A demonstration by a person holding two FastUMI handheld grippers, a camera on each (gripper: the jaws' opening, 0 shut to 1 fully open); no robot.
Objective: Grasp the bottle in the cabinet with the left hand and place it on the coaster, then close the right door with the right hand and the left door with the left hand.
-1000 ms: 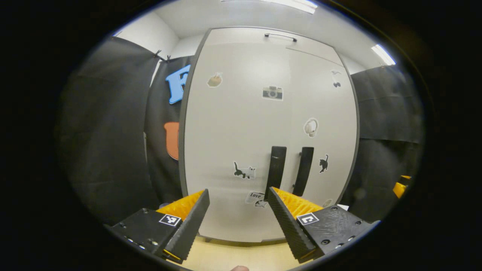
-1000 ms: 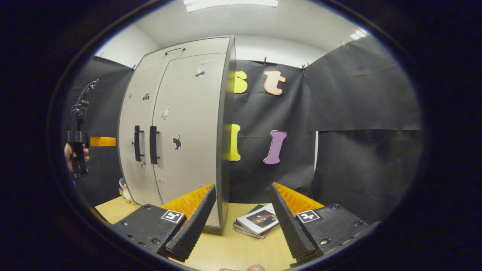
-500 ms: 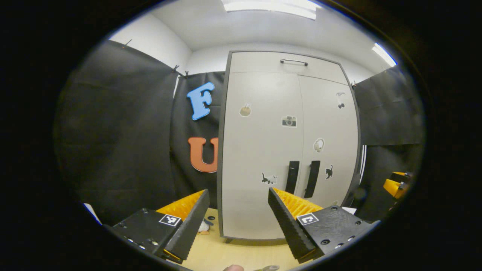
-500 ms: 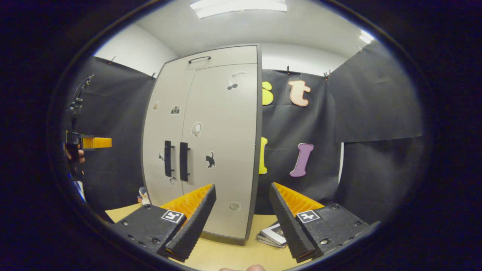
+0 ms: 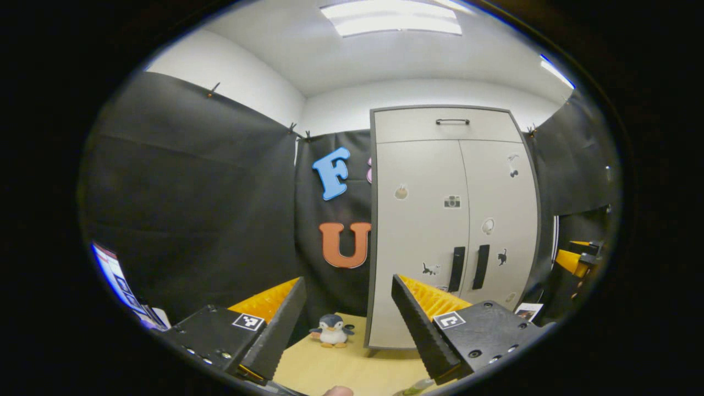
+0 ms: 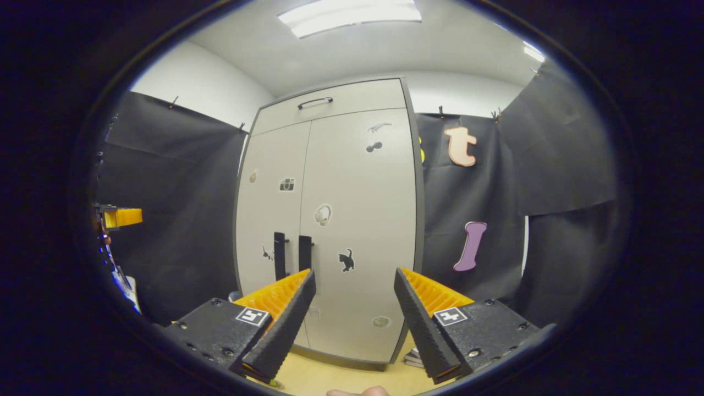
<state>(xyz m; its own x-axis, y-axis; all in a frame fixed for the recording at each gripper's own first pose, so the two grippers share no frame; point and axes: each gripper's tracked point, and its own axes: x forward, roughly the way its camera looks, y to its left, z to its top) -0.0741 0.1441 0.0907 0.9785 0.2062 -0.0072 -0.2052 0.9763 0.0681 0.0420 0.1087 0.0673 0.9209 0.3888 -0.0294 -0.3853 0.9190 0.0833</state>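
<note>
Grey cabinet (image 5: 451,231) stands on the wooden table (image 5: 330,368), left door (image 5: 418,242) and right door (image 5: 500,220) both shut. The left gripper (image 5: 347,324) and right gripper (image 6: 352,319) hold spread, empty jaws, well apart from it. A toy penguin (image 5: 332,331) sits beside the cabinet. I cannot tell where the bottle is.

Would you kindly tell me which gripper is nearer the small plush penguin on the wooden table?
Left. The plush penguin sits just ahead of the open left gripper, beside the grey cabinet; the right gripper faces the cabinet doors farther right.
</note>
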